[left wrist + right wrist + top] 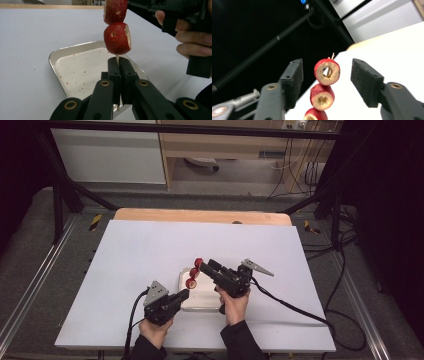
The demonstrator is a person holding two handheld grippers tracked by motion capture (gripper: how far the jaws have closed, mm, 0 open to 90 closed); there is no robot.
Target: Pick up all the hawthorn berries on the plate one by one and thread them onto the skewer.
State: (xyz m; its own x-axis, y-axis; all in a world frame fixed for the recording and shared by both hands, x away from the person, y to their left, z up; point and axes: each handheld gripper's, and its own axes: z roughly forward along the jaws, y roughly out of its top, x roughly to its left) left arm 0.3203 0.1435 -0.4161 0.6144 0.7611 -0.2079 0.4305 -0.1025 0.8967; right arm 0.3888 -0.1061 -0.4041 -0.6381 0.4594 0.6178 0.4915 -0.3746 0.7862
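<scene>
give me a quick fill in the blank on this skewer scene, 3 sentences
1. The left gripper is shut on the thin wooden ____ of the skewer.
2. The fruit pieces threaded on it are ____ in colour.
3. Under the skewer, a shallow metal ____ rests on the white table.

Missing words: stick; red; tray

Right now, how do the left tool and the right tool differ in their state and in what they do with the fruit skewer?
The left tool is shut on the thin stick of the fruit skewer, below the fruit; the right tool is open, its jaws apart on either side of the top red piece without touching it. The left tool sits over the metal tray; the right tool is at the skewer's upper end. Both are black and hand-held.
</scene>
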